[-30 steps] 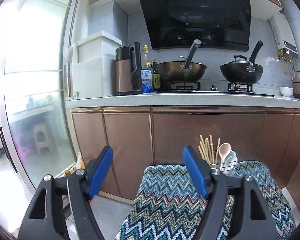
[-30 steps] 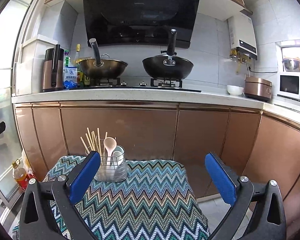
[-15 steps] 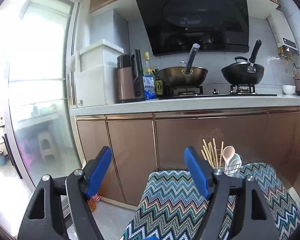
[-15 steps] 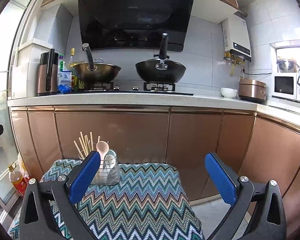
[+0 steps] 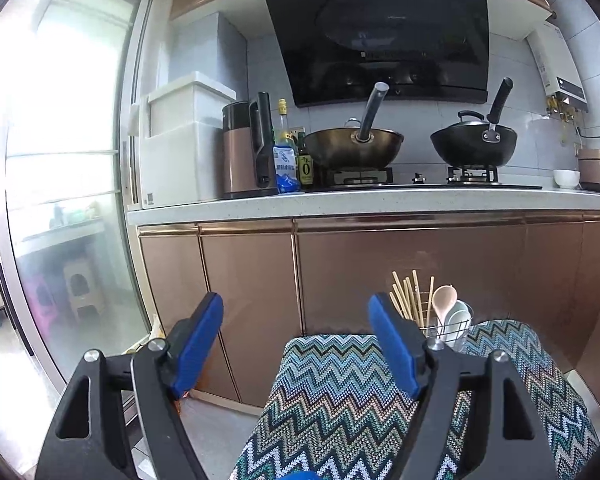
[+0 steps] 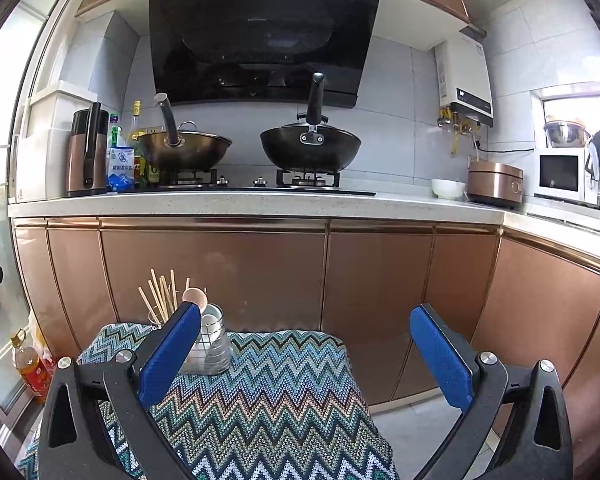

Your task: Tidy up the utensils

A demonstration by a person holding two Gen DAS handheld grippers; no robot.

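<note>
A wire utensil holder (image 5: 452, 330) stands at the far edge of a table covered by a zigzag cloth (image 5: 340, 400). It holds several wooden chopsticks (image 5: 410, 296) and pale spoons (image 5: 444, 308). In the right wrist view the holder (image 6: 210, 344) is partly hidden behind my left finger, with the chopsticks (image 6: 162, 296) above it. My left gripper (image 5: 296, 336) is open and empty, held above the table's left edge. My right gripper (image 6: 306, 340) is open and empty above the cloth (image 6: 268, 400), to the right of the holder.
Copper cabinets (image 6: 260, 280) stand behind the table. The counter (image 6: 260, 202) carries two woks (image 6: 310, 148), a kettle (image 5: 246, 152) and bottles. A glass door (image 5: 60, 200) is at the left. An oil bottle (image 6: 30, 368) stands on the floor.
Both grippers have tilted up slightly and shifted; the holder sits lower in both views and is now partly covered by the right gripper's left finger. Both stay open.
</note>
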